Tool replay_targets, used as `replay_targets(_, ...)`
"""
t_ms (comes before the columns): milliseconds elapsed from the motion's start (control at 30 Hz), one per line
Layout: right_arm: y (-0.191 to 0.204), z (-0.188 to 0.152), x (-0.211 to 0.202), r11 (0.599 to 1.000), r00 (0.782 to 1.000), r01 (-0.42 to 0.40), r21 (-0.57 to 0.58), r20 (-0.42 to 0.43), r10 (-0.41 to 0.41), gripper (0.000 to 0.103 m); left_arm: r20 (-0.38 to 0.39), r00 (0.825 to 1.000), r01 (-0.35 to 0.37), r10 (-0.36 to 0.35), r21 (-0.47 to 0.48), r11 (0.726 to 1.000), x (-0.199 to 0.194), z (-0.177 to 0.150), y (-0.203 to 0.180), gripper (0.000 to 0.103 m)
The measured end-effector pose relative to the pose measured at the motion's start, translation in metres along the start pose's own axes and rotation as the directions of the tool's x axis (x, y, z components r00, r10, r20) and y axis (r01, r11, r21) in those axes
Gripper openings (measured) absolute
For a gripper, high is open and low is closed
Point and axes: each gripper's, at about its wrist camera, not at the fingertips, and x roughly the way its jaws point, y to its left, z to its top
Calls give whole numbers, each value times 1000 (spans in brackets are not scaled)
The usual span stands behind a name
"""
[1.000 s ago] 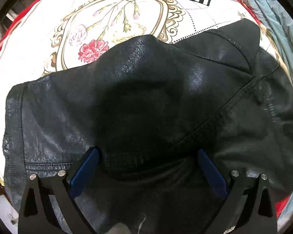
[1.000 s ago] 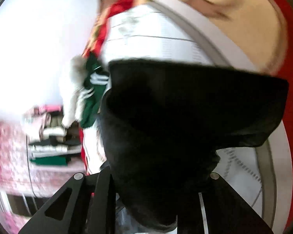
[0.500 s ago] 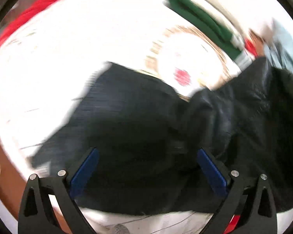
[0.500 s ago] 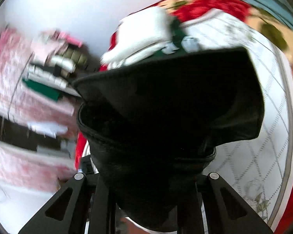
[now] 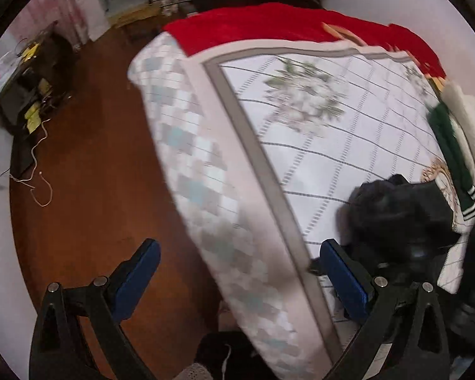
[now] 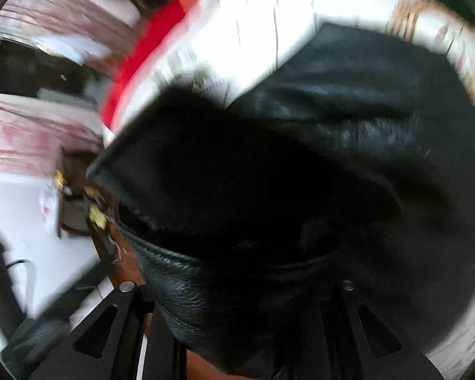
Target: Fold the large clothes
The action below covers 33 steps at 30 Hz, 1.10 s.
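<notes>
Left fingers (image 5: 345, 281), blue-padded, stand wide apart with nothing between them; the left gripper (image 5: 237, 281) hangs over the edge of the bed. Right gripper (image 6: 237, 323): fingers hidden under black leather; jaws have just been opening a little, and the jacket fabric sits between them, bunched and filling the gap, seemingly gripped.

Large bed with a white quilted grid-pattern cover with floral print and grey border (image 5: 332, 145) fills most of the left wrist view, seen from its corner; its side panel shows pale blue and grey checks. Brown wooden floor (image 5: 95, 174) lies beside it. Red blanket (image 5: 269, 31) covers the far end of the bed.

Black leather jacket (image 6: 300, 174) fills the right wrist view, a stitched hem at the lower left, the rest sagging toward the cover; view blurred. In the left wrist view the same jacket (image 5: 395, 215) is a crumpled dark mass on the cover, just beside the right-hand blue pad.

Folded green garment with white stripes (image 5: 452, 164) lies on the bed behind the jacket, a white fluffy item (image 5: 471, 126) beside it.

Dark low side table (image 5: 31, 82) stands on the floor at far left, a thin pale cord (image 5: 38, 174) trailing from it.
</notes>
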Motion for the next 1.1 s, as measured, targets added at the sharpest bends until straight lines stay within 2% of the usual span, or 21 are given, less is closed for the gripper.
replay_targets(33,1,-1,6,1000,1000,2,4,-21,-2,30,8,1000,-1,1,-1,1000,-4,3,6,103)
replay_targets(67,0,2,5,1000,1000,-4,1,-26,4,35,22,1000,-1,1,2,1000,-6,5,4,103)
replay_targets(100,-1,1,-5,998,998,-55,-7,-26,55,48,36,999,0,0,8,1000,-13,7,4,103)
replay_targets(133,-2,1,-15,995,995,-97,-7,-30,97,50,51,999,3,-4,16,1000,-20,11,-1,103)
replay_targets(200,-14,-2,-46,988,987,-155,11,-48,155,62,76,997,26,-28,32,999,-33,19,-7,103)
replay_targets(267,-33,-8,-77,976,977,-209,59,-36,211,64,102,993,56,-61,54,997,-47,24,-22,103)
replay_targets(367,-71,-14,-127,973,981,-195,128,4,196,64,125,986,103,-113,83,991,-61,27,-50,103)
replay_targets(433,-91,-11,-144,971,982,-187,147,33,184,64,130,984,110,-125,112,988,-59,25,-68,103)
replay_targets(500,-110,-6,-141,982,993,-113,154,45,107,64,111,987,102,-119,149,984,-47,18,-87,103)
replay_targets(533,-105,-7,-134,984,996,-86,157,40,80,63,92,988,105,-121,158,982,-35,14,-96,103)
replay_targets(600,-109,5,-106,985,999,-45,169,12,44,46,72,993,80,-95,182,980,-16,7,-108,103)
replay_targets(633,-110,12,-83,985,1000,-22,171,-16,25,45,52,996,64,-76,203,977,-1,2,-115,103)
replay_targets(733,-102,32,-18,988,996,75,137,-66,-66,48,12,1000,21,-24,227,974,27,-9,-124,103)
replay_targets(767,-95,42,-11,989,994,88,120,-74,-79,62,5,1000,11,-13,228,974,32,-12,-125,103)
replay_targets(800,-86,45,-12,992,995,55,112,-93,-44,83,-2,1000,-1,2,229,973,37,-14,-124,103)
replay_targets(867,-83,53,-27,995,994,-14,101,-106,25,84,-9,1000,-17,19,226,974,42,-18,-122,103)
replay_targets(933,-95,54,-58,985,990,-121,124,-57,129,84,-10,1000,-25,28,220,975,45,-18,-121,103)
replay_targets(967,-103,53,-75,982,990,-135,130,-22,139,84,-7,999,-32,35,221,975,46,-18,-121,103)
replay_targets(1033,-137,48,-105,986,995,-96,140,48,90,84,2,998,-66,67,238,969,55,-20,-122,103)
replay_targets(1100,-173,42,-109,982,996,-75,172,63,65,85,8,991,-130,133,285,950,77,-23,-126,103)
